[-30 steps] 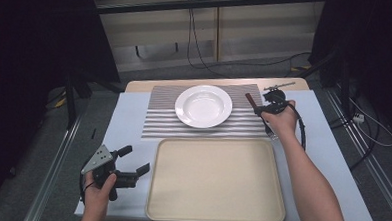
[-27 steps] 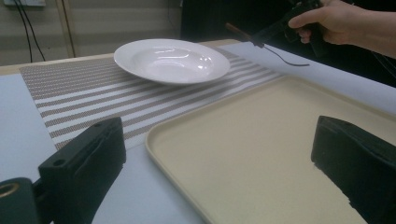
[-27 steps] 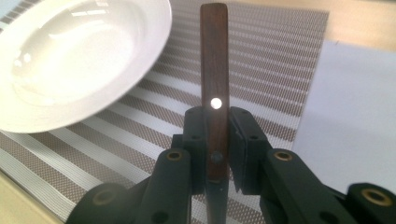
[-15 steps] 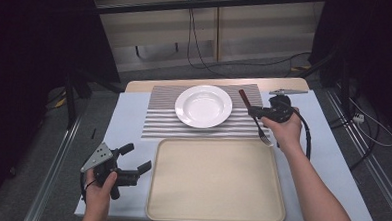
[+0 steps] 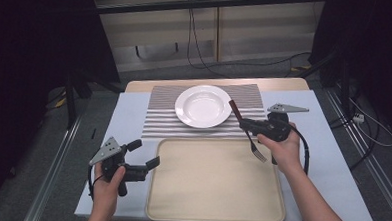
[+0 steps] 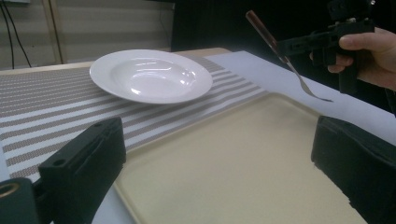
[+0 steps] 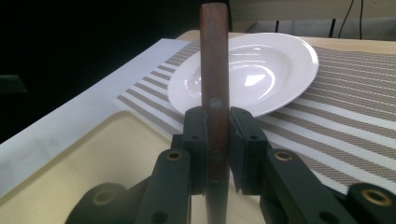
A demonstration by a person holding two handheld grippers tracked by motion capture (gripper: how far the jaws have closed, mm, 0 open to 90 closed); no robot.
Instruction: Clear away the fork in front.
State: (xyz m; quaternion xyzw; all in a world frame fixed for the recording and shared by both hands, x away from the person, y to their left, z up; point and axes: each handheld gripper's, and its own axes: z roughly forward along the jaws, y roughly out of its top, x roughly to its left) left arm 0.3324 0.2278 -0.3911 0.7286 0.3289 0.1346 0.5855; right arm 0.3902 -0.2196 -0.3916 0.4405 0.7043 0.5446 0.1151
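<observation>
My right gripper point(image 5: 247, 125) is clamped on the fork point(image 5: 245, 130) by its wooden handle, tines hanging over the tray point(image 5: 214, 211)'s far right corner. I should lower it gently, level, before releasing. My left gripper point(image 5: 144, 160) waits open, empty.

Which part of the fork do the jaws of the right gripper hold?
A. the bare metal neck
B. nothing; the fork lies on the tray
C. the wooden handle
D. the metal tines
C: in the right gripper view the right gripper has its jaws pressed on the brown wooden handle of the fork.
</observation>
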